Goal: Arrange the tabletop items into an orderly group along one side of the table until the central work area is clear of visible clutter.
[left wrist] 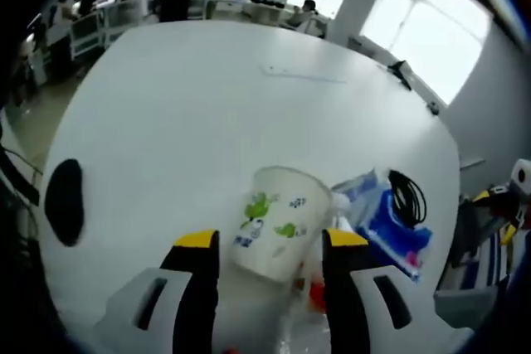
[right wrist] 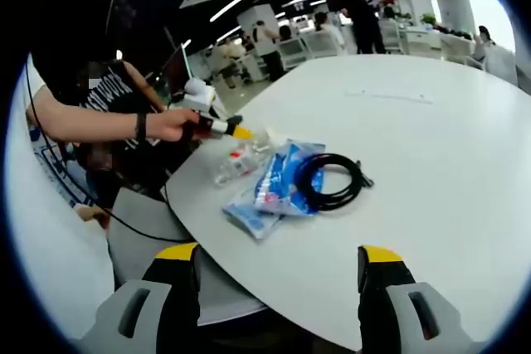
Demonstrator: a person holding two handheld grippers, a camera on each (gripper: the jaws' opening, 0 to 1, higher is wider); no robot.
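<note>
- Spreading across both views, a big white table (left wrist: 207, 105) with rounded corners took up most of the room, its middle bare and the clutter gathered near one edge.
- Behind it stood an open office with bright windows (left wrist: 431, 31), desks, and people far back.
- At the table's edge in the right gripper view was a person (right wrist: 91, 113) in a dark printed shirt, a hand (right wrist: 170, 124) reaching over the corner and gripping the left gripper (right wrist: 236, 132) by its handle.
- A blue and white plastic packet (right wrist: 270, 188) lay flat near that edge; in the left gripper view it lay just right of the cup.
- A coiled black cable (right wrist: 332, 180) rested partly on the packet.
- A white paper cup (left wrist: 278, 221) with green cartoon print sat tilted between the left gripper's yellow-tipped jaws, which were spread a little wider than the cup; whether they touched it I could not tell.
- A clear plastic bottle (right wrist: 236, 163) with a red label lay on its side just beside the packet.
- The right gripper (right wrist: 278, 259) hung at the near edge, jaws wide apart and holding nothing.
- A dark oval patch (left wrist: 64, 201) marked the table's left side.
</note>
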